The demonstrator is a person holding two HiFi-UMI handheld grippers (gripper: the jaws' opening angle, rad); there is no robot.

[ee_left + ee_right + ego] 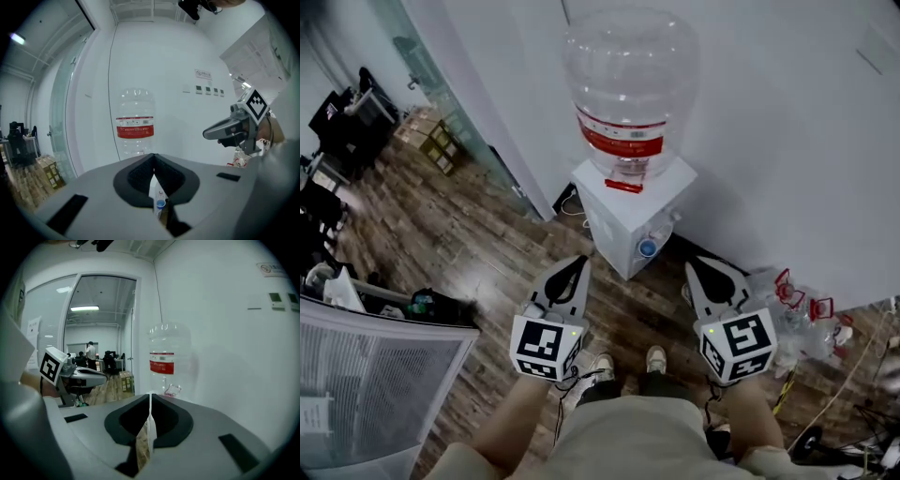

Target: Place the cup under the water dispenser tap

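Observation:
A white water dispenser (623, 211) stands against the wall with a big clear bottle (628, 84) on top and a blue tap (648, 247) on its front. I see no cup in any view. My left gripper (579, 262) hovers just left of the dispenser's front, jaws together and empty. At the dispenser's right, my right gripper (692, 267) is also shut on nothing. In the left gripper view the bottle (135, 122) rises beyond the shut tips (153, 159), with the blue tap (161, 204) showing through the slit. The right gripper view shows the bottle (168, 357) ahead of its shut tips (150, 397).
A heap of clear plastic items with red parts (802, 314) lies by the wall at the right. A white mesh bin (366, 375) stands at the lower left, and cardboard boxes (441, 145) sit by the glass partition. The person's shoes (654, 359) rest on the wooden floor.

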